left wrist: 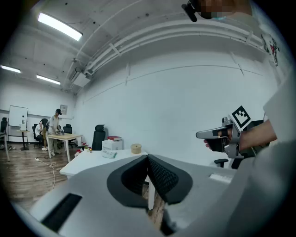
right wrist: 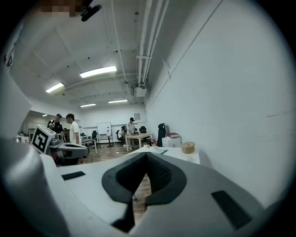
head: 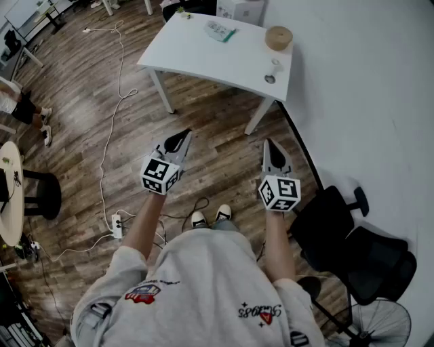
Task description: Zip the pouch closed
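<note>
- Left gripper (head: 183, 135): jaws pressed together with nothing between them. It is held over the wood floor (head: 217, 135) and points toward the table.
- Right gripper (head: 268, 144): jaws also together and empty. It is held beside the left gripper, apart from it.
- Person's shoes (head: 209, 218): on the floor below, between the two grippers.
- Power strip (head: 116, 226): on the floor to the left, with a white cable (head: 108, 129) running away from it.
- Black office chair (head: 352, 251): to the right, near the white wall.
- White table (head: 203, 57): ahead, well apart from both grippers.
- Pouch (head: 220, 30): lies flat near the table's far edge, touched by neither gripper. Its zip is too small to read.
- Tape roll (head: 278, 37): at the table's far right corner, near the pouch.
- White box (head: 241, 10): just beyond the table.
</note>
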The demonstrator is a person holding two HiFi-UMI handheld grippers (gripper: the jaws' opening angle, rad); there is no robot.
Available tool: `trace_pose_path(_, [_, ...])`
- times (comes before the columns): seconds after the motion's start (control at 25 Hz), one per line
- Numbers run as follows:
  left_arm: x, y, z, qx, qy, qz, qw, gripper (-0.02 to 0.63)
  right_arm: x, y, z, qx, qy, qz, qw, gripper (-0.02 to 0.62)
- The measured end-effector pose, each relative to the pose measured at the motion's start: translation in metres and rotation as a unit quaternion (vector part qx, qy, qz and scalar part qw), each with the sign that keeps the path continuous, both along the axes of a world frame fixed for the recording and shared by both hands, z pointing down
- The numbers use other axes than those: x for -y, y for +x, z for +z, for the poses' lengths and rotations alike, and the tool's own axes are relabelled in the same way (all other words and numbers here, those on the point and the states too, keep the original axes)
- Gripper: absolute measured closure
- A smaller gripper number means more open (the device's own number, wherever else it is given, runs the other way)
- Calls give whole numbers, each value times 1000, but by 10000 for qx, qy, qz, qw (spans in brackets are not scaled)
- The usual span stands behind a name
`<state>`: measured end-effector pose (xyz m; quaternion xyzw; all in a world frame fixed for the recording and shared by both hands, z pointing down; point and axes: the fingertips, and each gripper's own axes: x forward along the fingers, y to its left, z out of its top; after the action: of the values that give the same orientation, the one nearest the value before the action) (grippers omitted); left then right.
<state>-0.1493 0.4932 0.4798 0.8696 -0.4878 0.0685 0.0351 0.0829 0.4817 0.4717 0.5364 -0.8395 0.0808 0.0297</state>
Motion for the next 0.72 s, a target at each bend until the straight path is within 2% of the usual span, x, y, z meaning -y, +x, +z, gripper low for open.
trace_pose_path(0.12, [-2,8,-3,-41,-64,-25,10000,601,-1,-1,0,228,-59,-273,9994,591])
trace_pose_path(0.32, [-4,15,-1,-61,-133,-146,9998,600,3,0,0,201,-71,-523,9984,591])
trace_pose_path(0.52, [4,12,-14,9,-61,-263,9996,600,14,6,-17,293,231,-487,9981,589])
trace_pose_path(0.72, [13,8,-24,-128,38,-377,9992,598,29,7,-29,162,415,-532,9976,585])
